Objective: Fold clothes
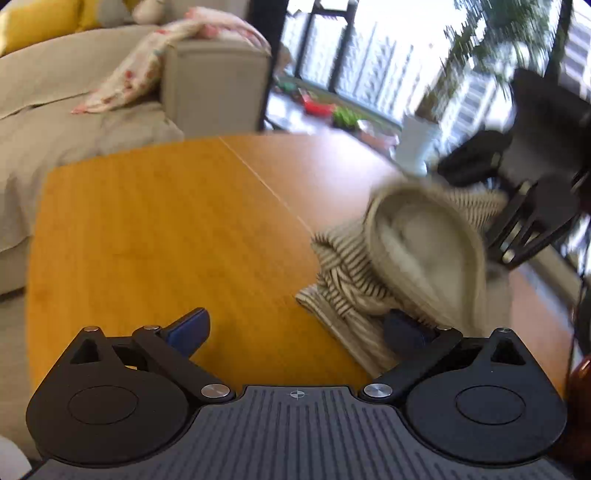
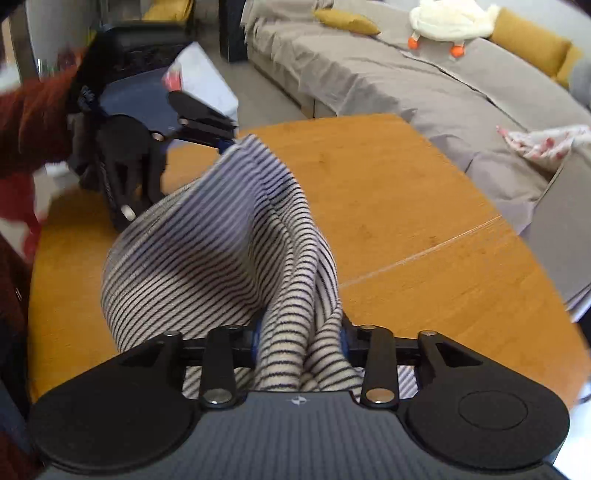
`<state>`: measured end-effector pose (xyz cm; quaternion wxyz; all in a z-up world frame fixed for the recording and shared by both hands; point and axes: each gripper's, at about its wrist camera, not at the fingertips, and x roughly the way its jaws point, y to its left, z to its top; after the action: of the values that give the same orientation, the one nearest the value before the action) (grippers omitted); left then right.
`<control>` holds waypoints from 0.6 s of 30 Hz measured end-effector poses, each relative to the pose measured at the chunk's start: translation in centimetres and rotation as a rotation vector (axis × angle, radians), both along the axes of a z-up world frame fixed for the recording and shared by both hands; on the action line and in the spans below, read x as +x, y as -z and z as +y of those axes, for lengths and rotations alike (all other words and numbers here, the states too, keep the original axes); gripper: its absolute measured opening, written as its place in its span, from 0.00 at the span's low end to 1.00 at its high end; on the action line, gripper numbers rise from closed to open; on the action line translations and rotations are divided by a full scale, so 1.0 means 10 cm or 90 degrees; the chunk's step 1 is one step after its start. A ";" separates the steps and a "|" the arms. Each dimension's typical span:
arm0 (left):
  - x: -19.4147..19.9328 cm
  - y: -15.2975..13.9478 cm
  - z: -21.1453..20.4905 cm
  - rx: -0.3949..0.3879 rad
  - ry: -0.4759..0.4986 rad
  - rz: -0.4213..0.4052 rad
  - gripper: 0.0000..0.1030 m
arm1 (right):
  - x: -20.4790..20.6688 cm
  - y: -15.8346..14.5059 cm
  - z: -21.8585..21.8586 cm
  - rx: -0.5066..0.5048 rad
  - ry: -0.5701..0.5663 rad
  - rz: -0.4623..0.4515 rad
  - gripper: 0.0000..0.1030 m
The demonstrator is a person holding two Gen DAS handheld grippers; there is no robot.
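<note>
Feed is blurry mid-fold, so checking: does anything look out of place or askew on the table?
Only the striped garment: it is bunched and twisted, not flat, hanging off the wooden table from the right tool, which is clamped on a thick wad. The left tool is open beside it. No spill or damage visible.

**Living room around the worktop**

An orange wooden worktop (image 1: 155, 229) with a thin seam stands beside a grey sofa (image 2: 424, 85) carrying yellow cushions (image 2: 528, 40), a white plush toy (image 2: 447, 18) and a floral cloth (image 1: 147, 70). Tall dark-framed windows (image 1: 369, 48) let in bright daylight; a white pot (image 1: 419, 142) stands near them.
</note>
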<state>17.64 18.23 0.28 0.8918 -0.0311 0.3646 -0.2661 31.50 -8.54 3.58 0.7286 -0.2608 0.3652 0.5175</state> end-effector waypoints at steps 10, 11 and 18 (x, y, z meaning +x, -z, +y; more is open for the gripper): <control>-0.34 -0.41 -0.55 -0.054 0.150 -0.087 1.00 | -0.44 -0.08 -0.46 0.091 0.035 -0.033 0.30; -0.35 -0.38 -0.68 -0.024 0.154 -0.098 1.00 | -0.49 -0.13 -0.51 0.100 0.026 -0.038 0.29; -0.12 -0.10 -0.84 -0.009 0.117 -0.062 1.00 | -0.54 -0.24 -0.63 0.122 0.004 -0.062 0.31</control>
<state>16.40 9.88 1.29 0.8800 0.0091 0.3200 -0.3509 26.11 -14.88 6.01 0.7685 -0.2134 0.2791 0.5347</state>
